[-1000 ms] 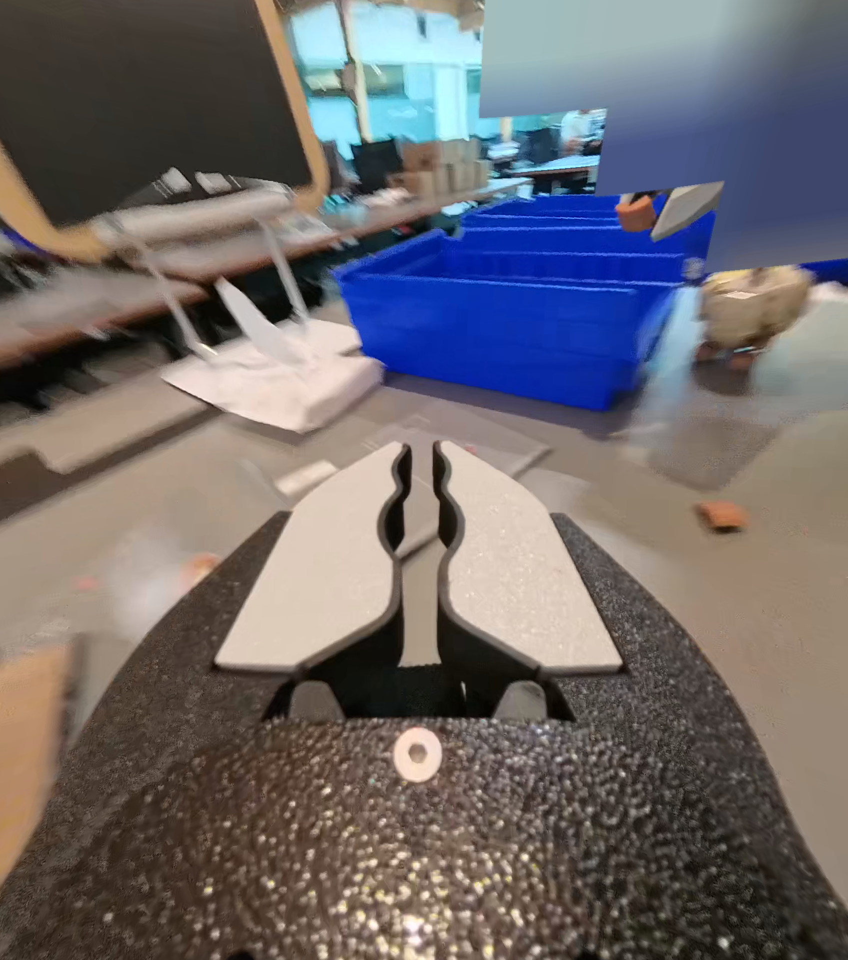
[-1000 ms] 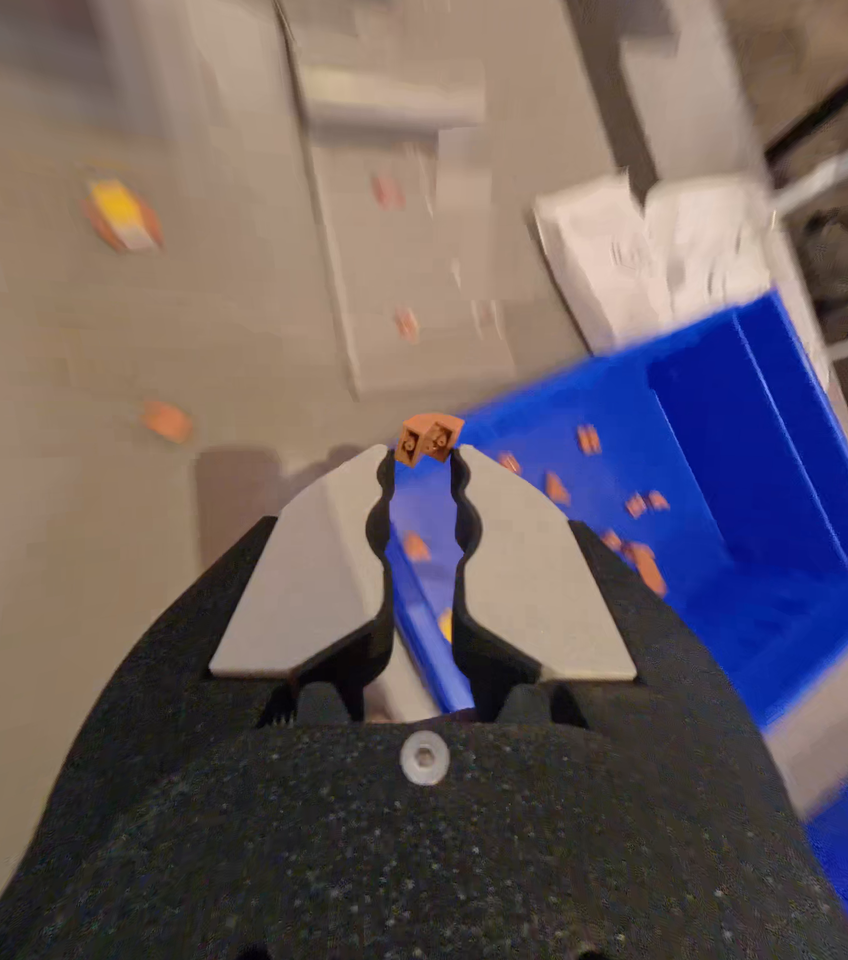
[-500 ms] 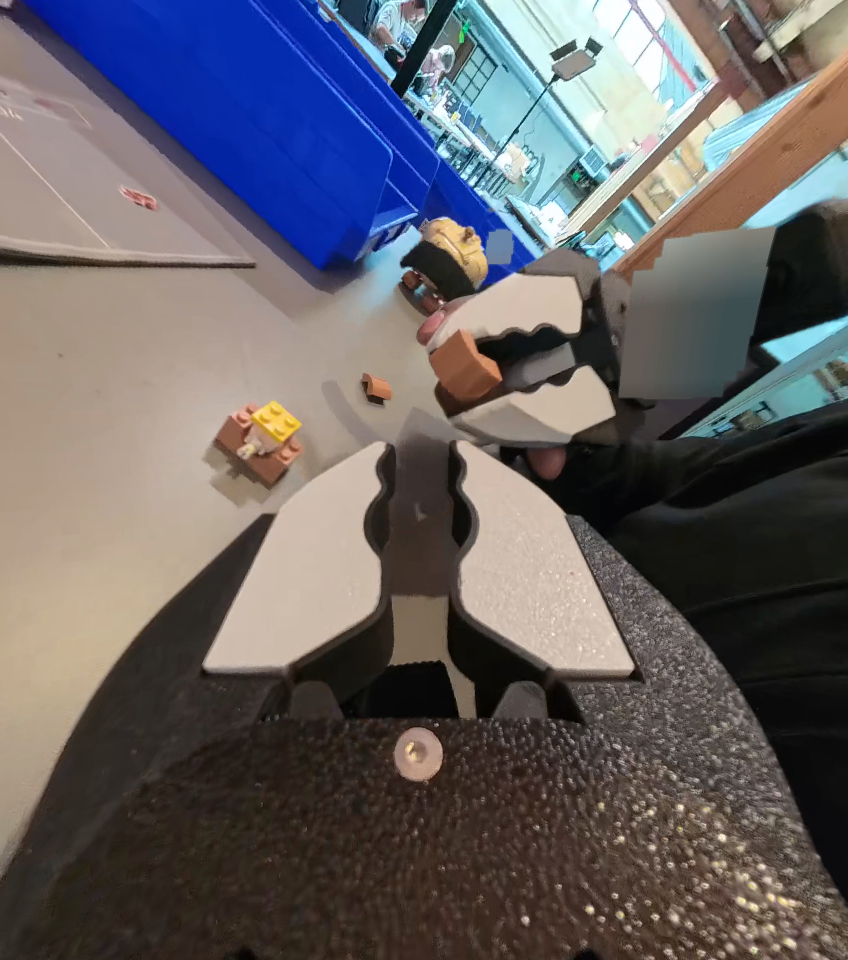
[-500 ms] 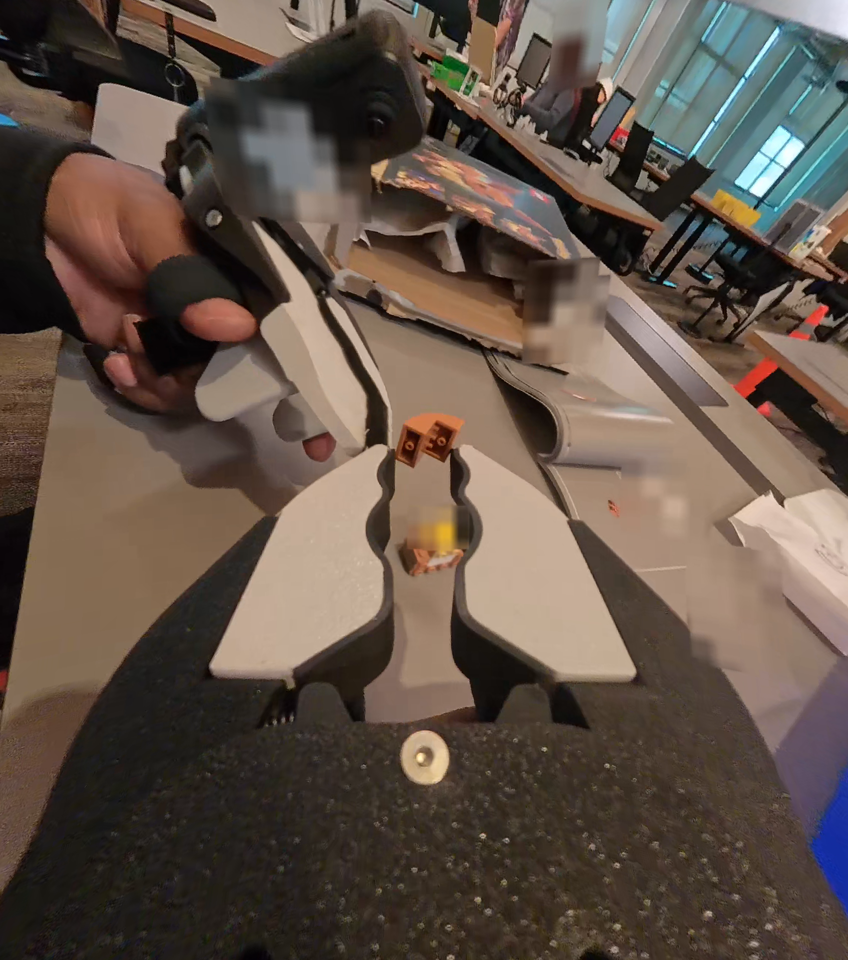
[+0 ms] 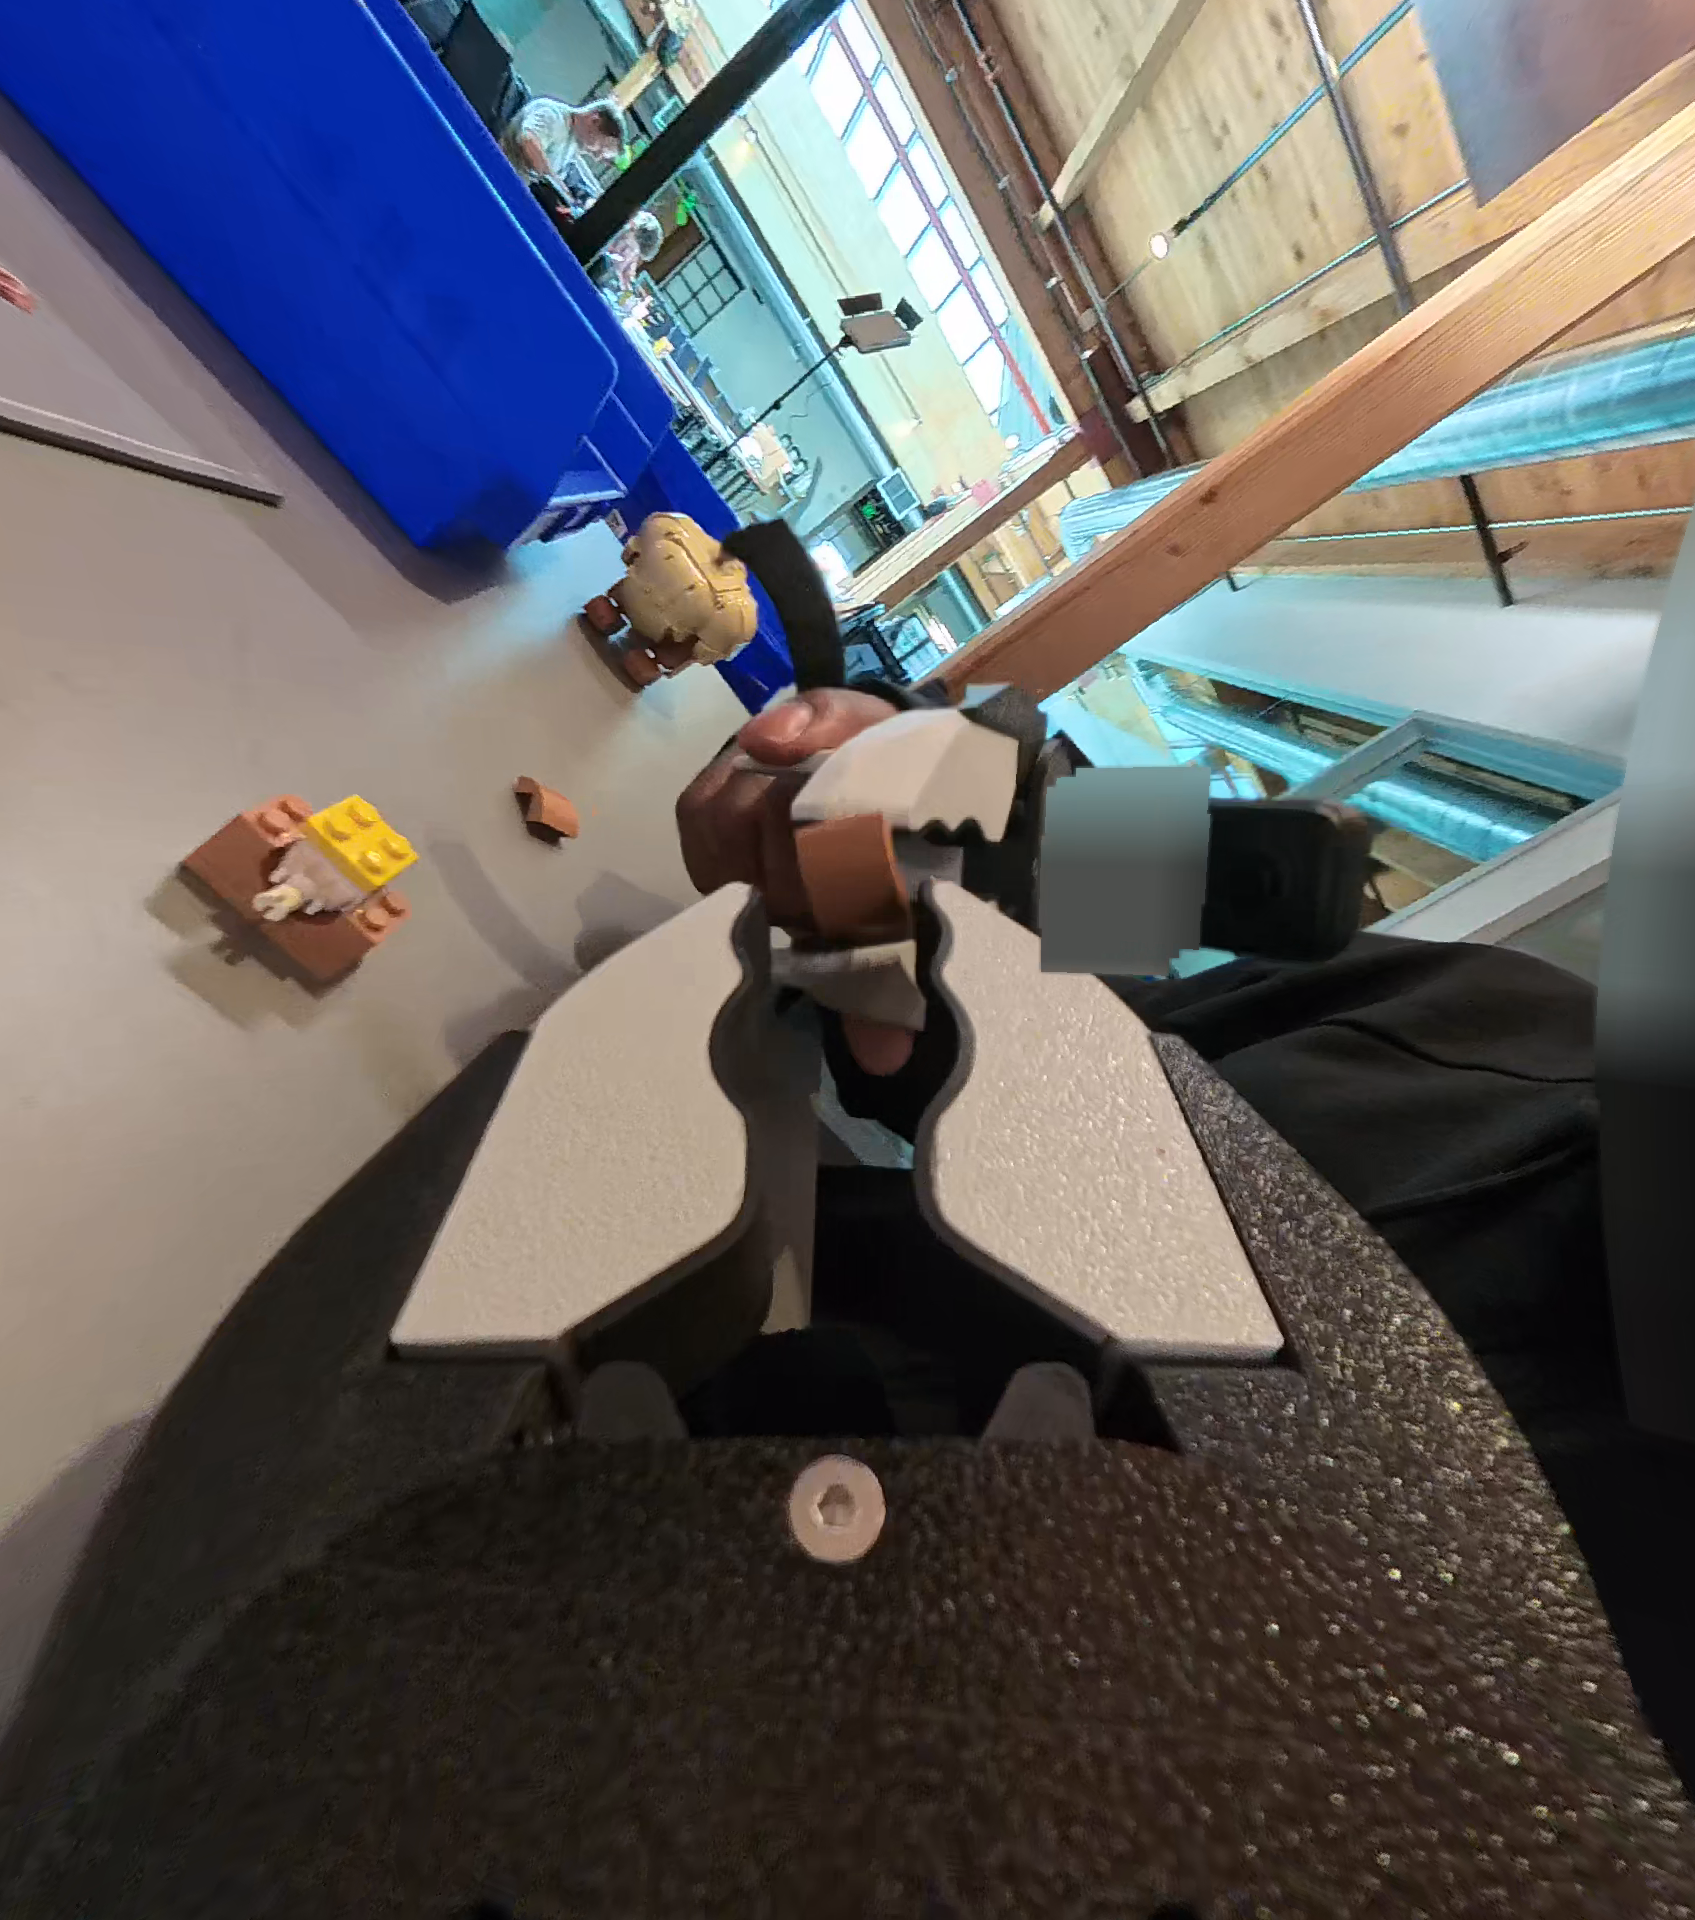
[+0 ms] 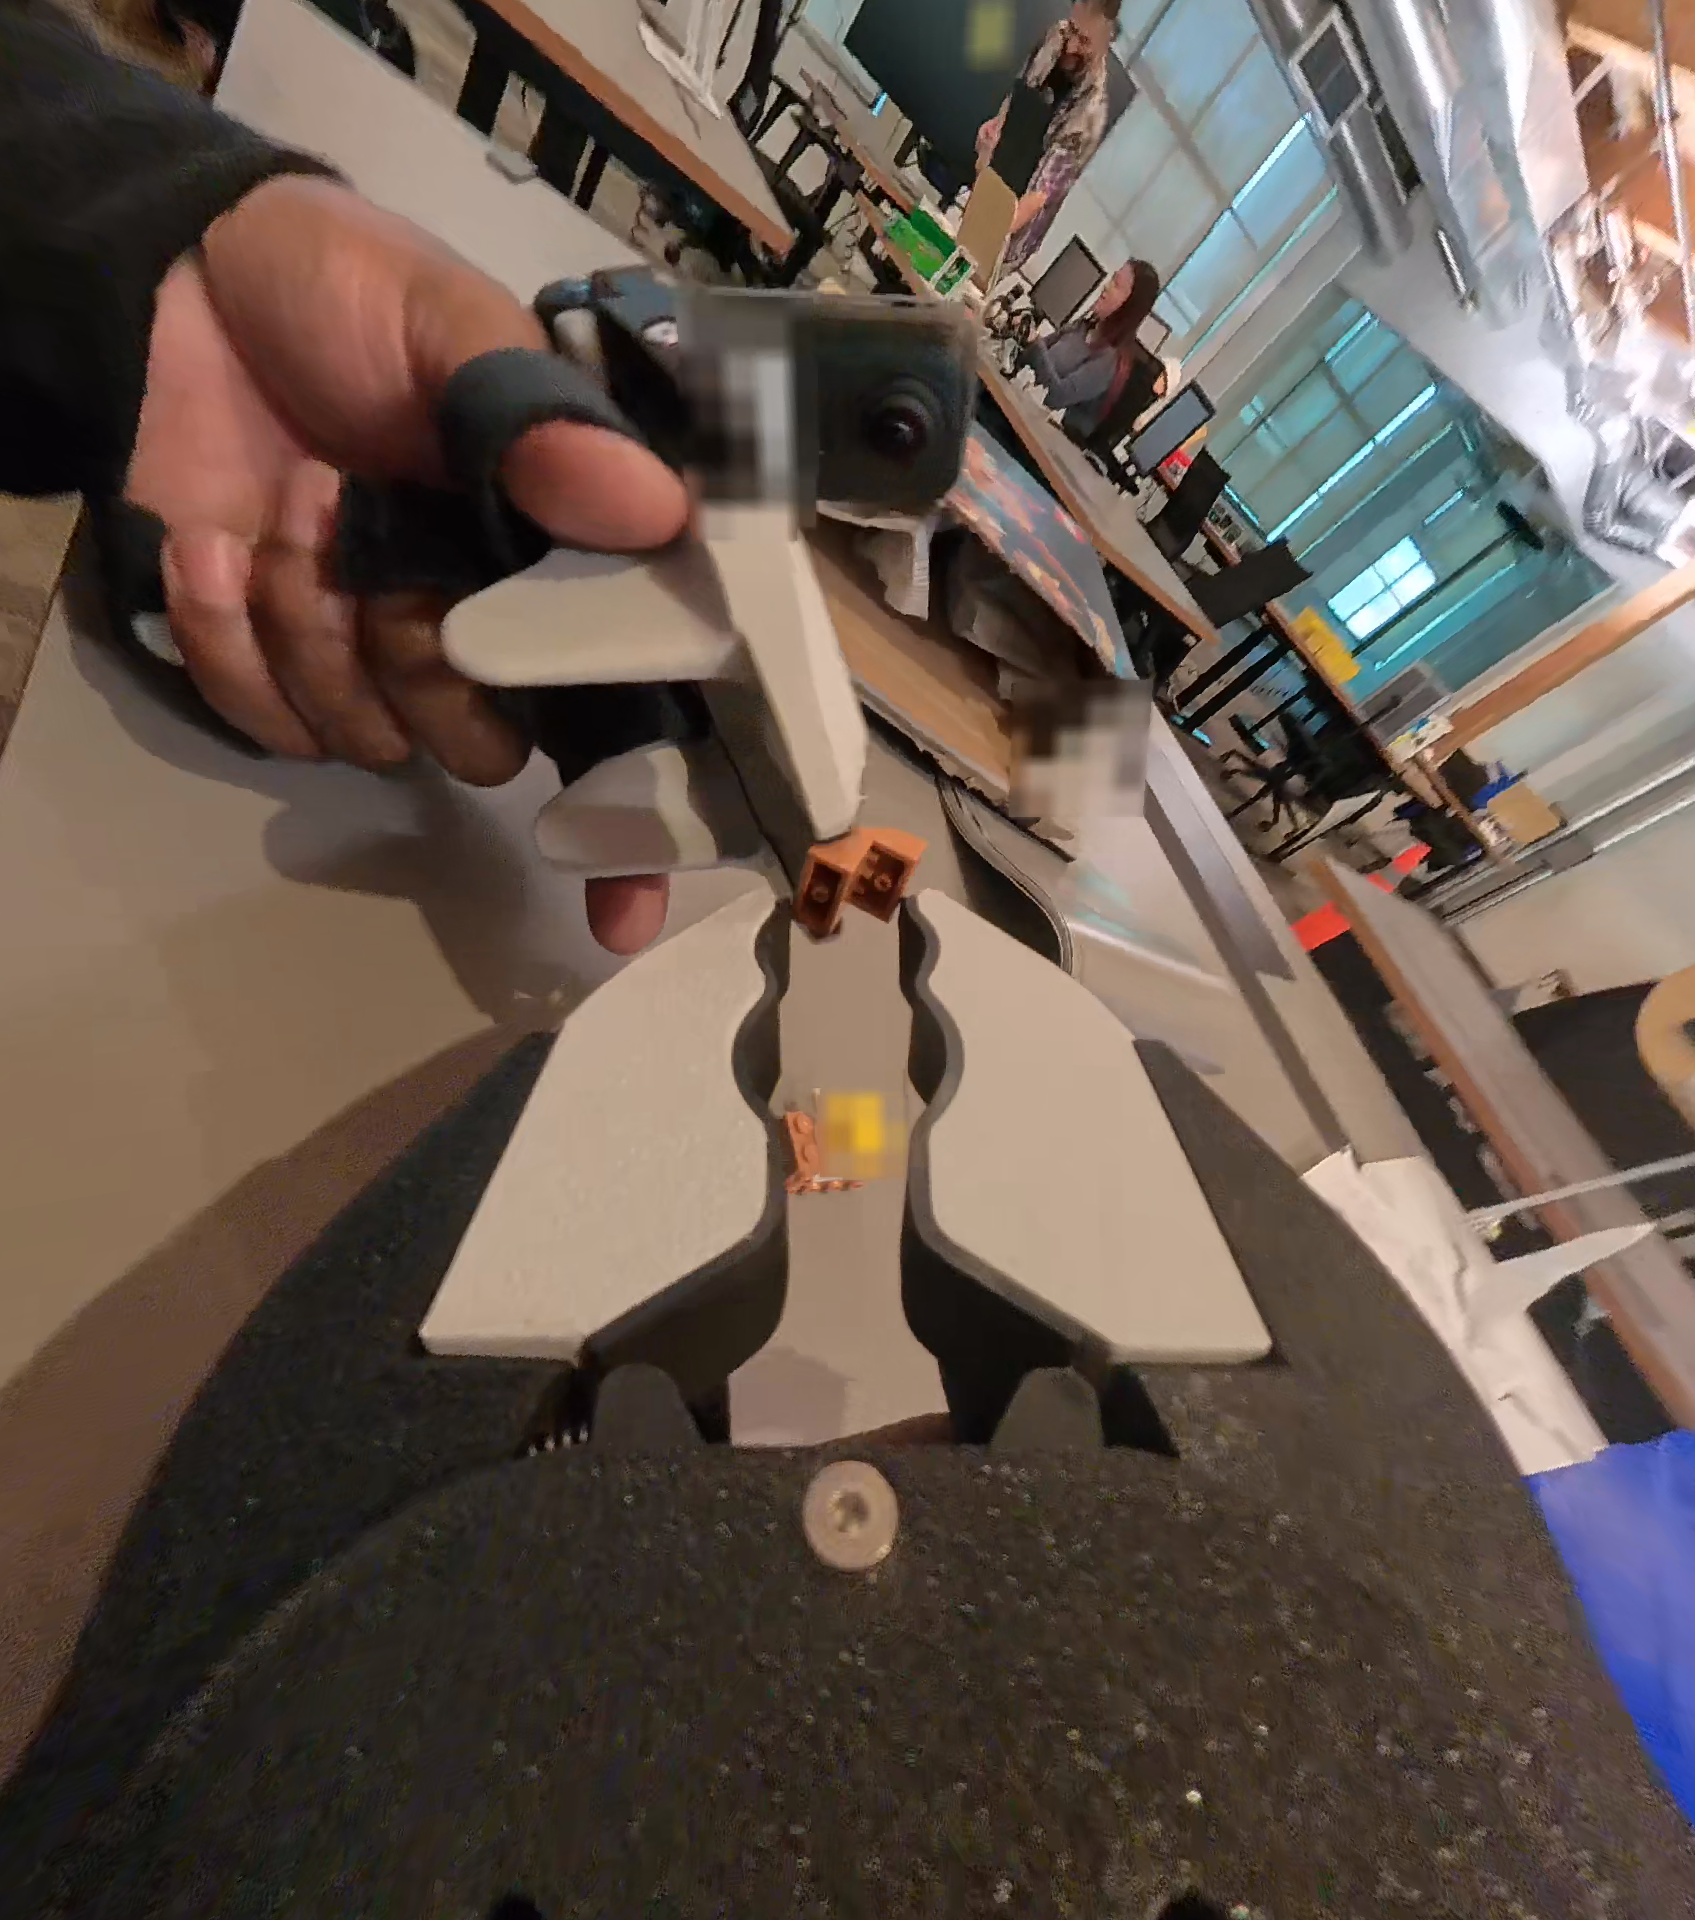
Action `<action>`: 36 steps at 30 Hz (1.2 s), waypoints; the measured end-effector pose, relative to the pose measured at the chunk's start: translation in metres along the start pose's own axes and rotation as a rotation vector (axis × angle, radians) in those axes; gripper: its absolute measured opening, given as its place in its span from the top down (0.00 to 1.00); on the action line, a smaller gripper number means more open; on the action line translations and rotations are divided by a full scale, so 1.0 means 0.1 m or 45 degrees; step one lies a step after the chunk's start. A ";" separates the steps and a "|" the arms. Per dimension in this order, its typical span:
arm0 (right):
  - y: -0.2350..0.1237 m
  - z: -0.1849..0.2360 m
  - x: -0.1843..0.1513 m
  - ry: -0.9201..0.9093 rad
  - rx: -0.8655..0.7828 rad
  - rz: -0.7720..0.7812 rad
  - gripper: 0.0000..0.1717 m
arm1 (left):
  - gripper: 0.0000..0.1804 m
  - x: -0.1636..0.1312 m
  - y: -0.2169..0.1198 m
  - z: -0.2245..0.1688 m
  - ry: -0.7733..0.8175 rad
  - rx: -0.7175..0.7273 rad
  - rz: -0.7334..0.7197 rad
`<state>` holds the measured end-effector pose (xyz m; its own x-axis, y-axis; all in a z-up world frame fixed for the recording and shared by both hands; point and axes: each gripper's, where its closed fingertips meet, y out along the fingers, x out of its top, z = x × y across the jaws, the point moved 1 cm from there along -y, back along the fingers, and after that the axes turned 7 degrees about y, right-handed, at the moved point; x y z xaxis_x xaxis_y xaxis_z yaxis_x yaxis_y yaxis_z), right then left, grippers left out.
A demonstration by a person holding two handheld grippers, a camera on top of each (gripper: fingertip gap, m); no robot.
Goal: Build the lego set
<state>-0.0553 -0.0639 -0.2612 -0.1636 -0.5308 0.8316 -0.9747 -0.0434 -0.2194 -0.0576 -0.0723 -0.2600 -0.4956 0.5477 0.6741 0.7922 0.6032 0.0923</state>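
Brown brick: centre of frame, clamped at the fingertips of the right tongs. Left tongs: parted around the same brick, one fingertip touching it, grip cannot be told. Grey surface below; brown-and-yellow brick assembly at left; blue bin upper left.

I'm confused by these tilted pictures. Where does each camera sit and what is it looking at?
Left wrist view: sits on the left gripper, facing the right gripper, which holds a brown brick; its own fingers show.
Right wrist view: sits on the right gripper, facing the left gripper and a hand.
Shared: brown brick, yellow-topped brick pile.
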 end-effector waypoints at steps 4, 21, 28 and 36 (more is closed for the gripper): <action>0.04 0.07 -0.01 -0.109 0.014 0.006 0.89 | 0.88 -0.02 0.01 -0.01 -0.031 -0.029 0.007; 0.19 -0.22 -0.99 -0.061 0.711 0.695 0.66 | 0.91 -0.12 -0.24 0.51 0.596 0.678 0.373; 0.26 -0.06 -0.93 0.096 0.710 0.661 0.75 | 0.91 -0.15 -0.34 0.59 0.655 0.789 0.453; -0.04 0.21 -0.85 0.251 0.568 0.721 0.76 | 0.91 -0.18 -0.34 0.60 0.743 0.741 0.547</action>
<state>-0.0344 -0.0358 -0.3419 -0.6875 -0.4143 0.5964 -0.5854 -0.1697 -0.7928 -0.0969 -0.0680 -0.3195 0.1816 0.5084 0.8417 0.4848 0.6984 -0.5265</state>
